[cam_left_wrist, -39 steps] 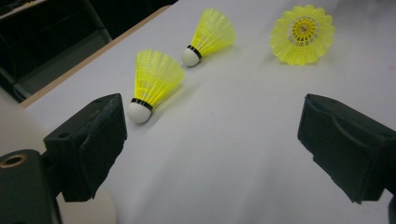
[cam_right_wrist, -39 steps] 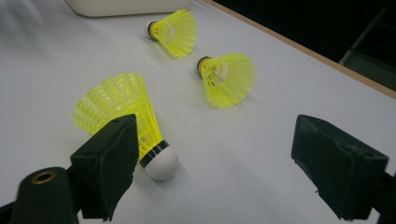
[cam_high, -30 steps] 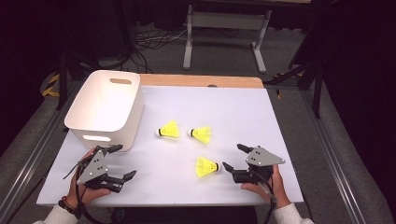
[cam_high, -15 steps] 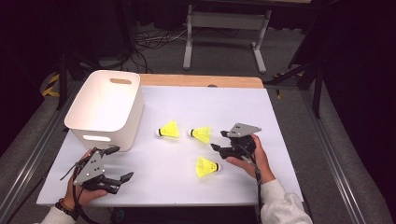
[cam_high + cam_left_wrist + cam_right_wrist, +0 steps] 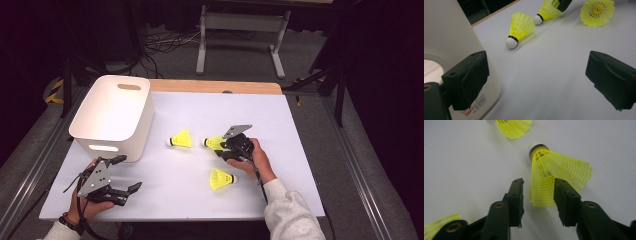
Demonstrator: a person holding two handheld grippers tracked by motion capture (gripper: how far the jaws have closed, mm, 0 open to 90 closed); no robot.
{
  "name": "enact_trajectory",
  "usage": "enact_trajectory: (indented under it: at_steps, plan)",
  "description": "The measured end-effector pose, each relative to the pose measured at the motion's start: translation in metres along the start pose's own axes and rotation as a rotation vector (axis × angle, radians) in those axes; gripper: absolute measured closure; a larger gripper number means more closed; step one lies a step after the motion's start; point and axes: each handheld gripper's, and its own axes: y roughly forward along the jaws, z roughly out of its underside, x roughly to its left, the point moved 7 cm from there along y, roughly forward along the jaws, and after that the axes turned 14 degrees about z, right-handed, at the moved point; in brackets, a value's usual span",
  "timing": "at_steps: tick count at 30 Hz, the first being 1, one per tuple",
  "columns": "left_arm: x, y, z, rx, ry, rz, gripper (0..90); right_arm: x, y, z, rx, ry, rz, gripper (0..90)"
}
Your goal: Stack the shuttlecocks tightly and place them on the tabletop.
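Three yellow shuttlecocks lie on the white table. One shuttlecock is nearest the white bin, a middle one lies to its right, and a third is nearer me. My right gripper is at the middle shuttlecock, open, jaws straddling the skirt's rim; one pad overlaps the mesh, the other stands apart. My left gripper rests open at the front left beside the bin, jaws wide with nothing between.
The bin stands upright and open at the table's left. In the left gripper view the bin-side shuttlecock lies cork toward me. A wooden strip edges the far side. Dark floor with cables and a stand lies beyond.
My right gripper has moved from the front right edge forward and left to the middle shuttlecock, jaws now around its skirt. The left gripper has barely shifted.
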Motion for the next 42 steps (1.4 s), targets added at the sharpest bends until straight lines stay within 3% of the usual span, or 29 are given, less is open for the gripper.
enact_trajectory:
  at_steps: [2, 6, 11, 15, 19, 25, 29, 42]
  plan:
    - [0.001, 0.000, 0.000, 0.001, -0.002, 0.000, 5.3, -0.002, 0.003, 0.000, 0.025, 0.008, -0.005, 74.7]
    - [0.001, -0.002, 0.000, -0.005, -0.010, 0.002, 5.4, -0.003, 0.004, -0.003, 0.015, 0.020, -0.032, 88.8]
    - [0.001, -0.003, 0.000, -0.016, -0.011, 0.002, 5.6, -0.003, 0.004, -0.008, 0.014, -0.014, -0.025, 90.0]
    - [0.001, -0.002, 0.000, -0.018, -0.012, 0.001, 5.9, -0.006, 0.000, -0.020, -0.044, -0.017, -0.026, 90.0]
    - [0.002, -0.004, -0.001, -0.024, -0.010, -0.001, 6.0, 0.000, -0.002, -0.029, -0.071, -0.054, -0.061, 90.0]
    - [0.003, -0.008, -0.002, -0.040, -0.021, -0.005, 6.1, 0.012, 0.002, -0.042, -0.082, -0.103, -0.105, 90.0]
    - [0.001, -0.007, -0.002, -0.032, -0.010, 0.004, 6.6, 0.020, 0.005, -0.047, -0.084, -0.103, -0.141, 90.0]
    - [0.003, -0.008, -0.002, -0.039, -0.018, 0.012, 7.4, 0.038, 0.017, -0.049, -0.056, -0.163, -0.204, 90.0]
